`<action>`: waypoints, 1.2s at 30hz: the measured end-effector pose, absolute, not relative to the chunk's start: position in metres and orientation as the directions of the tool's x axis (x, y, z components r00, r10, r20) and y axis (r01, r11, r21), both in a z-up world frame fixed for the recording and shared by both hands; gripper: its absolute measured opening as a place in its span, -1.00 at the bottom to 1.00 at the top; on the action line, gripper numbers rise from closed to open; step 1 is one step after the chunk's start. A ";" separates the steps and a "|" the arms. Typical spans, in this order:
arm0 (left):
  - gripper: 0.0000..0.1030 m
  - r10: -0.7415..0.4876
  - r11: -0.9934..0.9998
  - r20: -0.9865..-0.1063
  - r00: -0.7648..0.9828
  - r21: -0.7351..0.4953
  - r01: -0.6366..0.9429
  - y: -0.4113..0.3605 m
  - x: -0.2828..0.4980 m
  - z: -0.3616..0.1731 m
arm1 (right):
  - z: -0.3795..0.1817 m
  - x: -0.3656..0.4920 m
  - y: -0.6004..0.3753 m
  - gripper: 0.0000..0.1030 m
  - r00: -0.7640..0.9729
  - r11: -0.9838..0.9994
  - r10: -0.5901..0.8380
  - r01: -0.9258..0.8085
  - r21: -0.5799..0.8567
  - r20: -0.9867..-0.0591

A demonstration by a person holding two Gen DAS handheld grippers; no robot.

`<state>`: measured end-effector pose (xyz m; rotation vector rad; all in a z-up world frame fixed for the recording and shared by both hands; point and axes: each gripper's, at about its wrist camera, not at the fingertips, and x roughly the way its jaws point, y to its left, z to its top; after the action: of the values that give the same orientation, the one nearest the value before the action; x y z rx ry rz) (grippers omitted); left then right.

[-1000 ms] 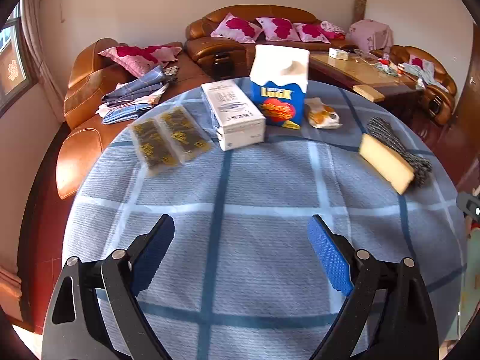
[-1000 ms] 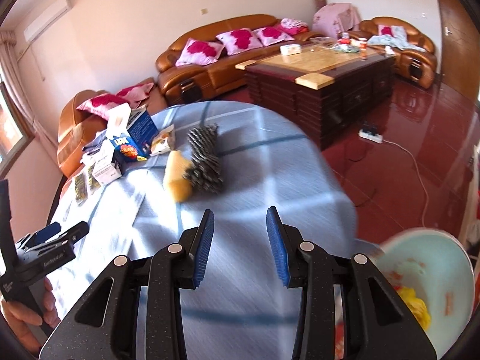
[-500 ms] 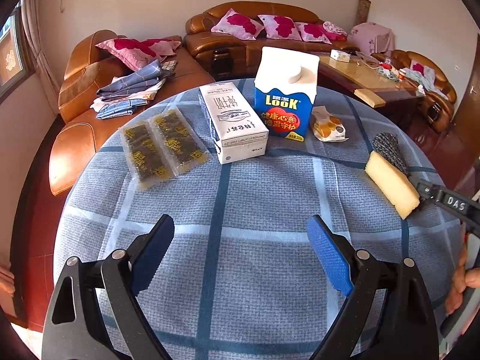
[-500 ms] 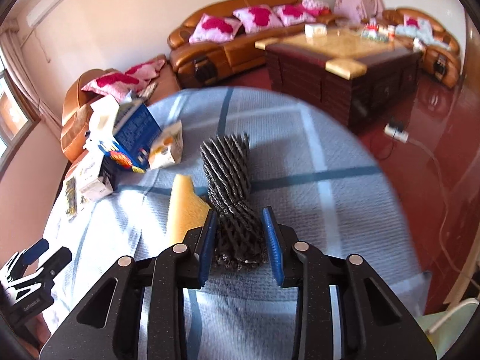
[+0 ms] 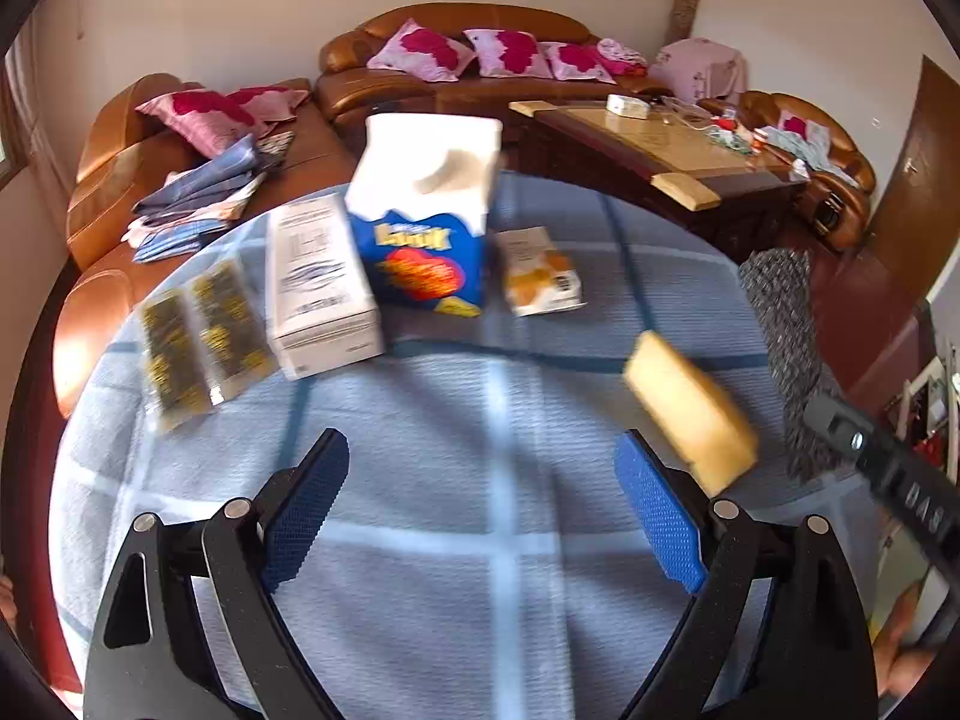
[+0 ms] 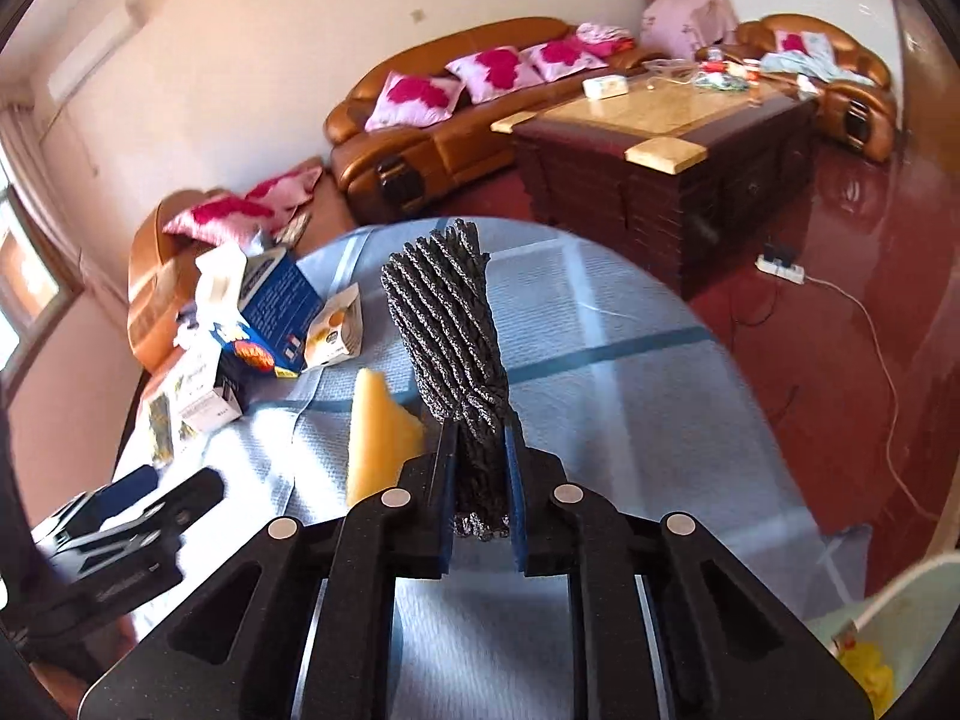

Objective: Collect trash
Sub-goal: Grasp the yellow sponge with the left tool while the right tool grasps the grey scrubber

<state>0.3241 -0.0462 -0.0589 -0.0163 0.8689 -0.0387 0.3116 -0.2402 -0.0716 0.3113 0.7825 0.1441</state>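
Left wrist view: the left tongs point(image 5: 480, 510) gape wide and empty over the tabletop point(image 5: 420, 540) — probably lining up on the yellow sponge point(image 5: 690, 414) just beyond their right finger.

Right wrist view: the right tongs point(image 6: 478, 492) have just been closing and now pinch the near end of the black foam net point(image 6: 447, 324) — it juts up and away, likely bound for the pale bin point(image 6: 900, 612) at near right.

1. Bright daylight fills the room; a window point(image 6: 24, 276) glows at the left edge of the right wrist view.
2. Sun patches and soft shadows fall across the desk point(image 6: 630, 360).
3. The red floor point(image 6: 852, 252) shows glare.
4. The left wrist view is motion-blurred: the milk carton point(image 5: 426, 222) is smeared.
5. Fisheye bending curves both views; corners are black.
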 end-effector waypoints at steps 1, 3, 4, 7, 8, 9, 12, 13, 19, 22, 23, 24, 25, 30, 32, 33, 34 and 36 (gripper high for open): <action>0.72 -0.050 0.999 -0.760 0.648 -0.031 0.041 -0.055 0.327 -0.058 | -0.072 0.308 -0.243 -0.71 0.702 0.946 0.235 -0.004 0.325 -0.672; 0.71 -0.074 0.997 -0.756 0.651 -0.041 0.065 -0.073 0.332 -0.057 | -0.073 0.299 -0.250 -0.71 0.706 0.948 0.208 0.024 0.317 -0.677; 0.70 -0.086 0.996 -0.757 0.648 -0.050 0.074 -0.082 0.335 -0.058 | -0.073 0.294 -0.254 -0.71 0.711 0.948 0.193 0.041 0.314 -0.676; 0.64 -0.113 0.993 -0.758 0.642 -0.067 0.096 -0.105 0.344 -0.063 | -0.073 0.283 -0.265 -0.71 0.724 0.943 0.171 0.077 0.324 -0.668; 0.55 -0.109 0.993 -0.763 0.637 -0.062 0.096 -0.113 0.348 -0.068 | -0.073 0.280 -0.268 -0.71 0.727 0.939 0.169 0.085 0.332 -0.665; 0.50 -0.112 0.993 -0.769 0.629 -0.064 0.098 -0.119 0.350 -0.071 | -0.072 0.276 -0.272 -0.71 0.729 0.936 0.169 0.093 0.341 -0.663; 0.24 -0.125 0.991 -0.794 0.595 -0.071 0.114 -0.132 0.356 -0.086 | -0.069 0.266 -0.277 -0.71 0.733 0.932 0.168 0.101 0.349 -0.660; 0.20 -0.116 0.992 -0.805 0.582 -0.066 0.107 -0.133 0.357 -0.091 | -0.068 0.264 -0.277 -0.71 0.733 0.930 0.171 0.100 0.353 -0.659; -0.35 -0.139 0.989 -0.795 0.591 -0.076 0.129 -0.130 0.347 -0.092 | -0.067 0.247 -0.278 -0.71 0.735 0.921 0.192 0.095 0.379 -0.650; -0.37 -0.126 0.990 -0.771 0.624 -0.058 0.128 -0.123 0.333 -0.083 | -0.066 0.238 -0.273 -0.71 0.741 0.915 0.199 0.094 0.393 -0.641; -0.38 -0.127 0.990 -0.767 0.629 -0.058 0.128 -0.119 0.329 -0.080 | -0.066 0.234 -0.271 -0.71 0.744 0.913 0.201 0.093 0.397 -0.637; -0.38 -0.131 0.990 -0.763 0.633 -0.063 0.129 -0.115 0.324 -0.077 | -0.065 0.231 -0.269 -0.71 0.748 0.911 0.203 0.092 0.401 -0.633; -0.38 -0.136 0.989 -0.758 0.637 -0.069 0.130 -0.111 0.318 -0.074 | -0.064 0.227 -0.268 -0.71 0.751 0.909 0.206 0.091 0.407 -0.627; -0.38 -0.158 0.986 -0.728 0.668 -0.087 0.139 -0.085 0.284 -0.058 | -0.057 0.200 -0.253 -0.71 0.769 0.908 0.209 0.077 0.412 -0.604; -0.38 -0.196 0.980 -0.715 0.671 -0.116 0.163 -0.071 0.267 -0.055 | -0.055 0.190 -0.248 -0.71 0.775 0.909 0.207 0.073 0.410 -0.597; -0.38 -0.210 0.977 -0.712 0.670 -0.128 0.170 -0.065 0.260 -0.055 | -0.054 0.182 -0.245 -0.71 0.779 0.910 0.204 0.072 0.408 -0.593; -0.38 -0.222 0.975 -0.709 0.670 -0.142 0.173 -0.060 0.254 -0.055 | -0.054 0.177 -0.242 -0.71 0.782 0.912 0.201 0.071 0.404 -0.590; -0.38 -0.254 0.967 -0.700 0.667 -0.181 0.179 -0.045 0.237 -0.057 | -0.055 0.167 -0.233 -0.71 0.786 0.913 0.199 0.068 0.401 -0.586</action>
<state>0.2369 -0.0446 -0.0567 -0.1000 0.8044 -0.2447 0.1671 -0.2330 -0.0546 0.4210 0.6681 0.0725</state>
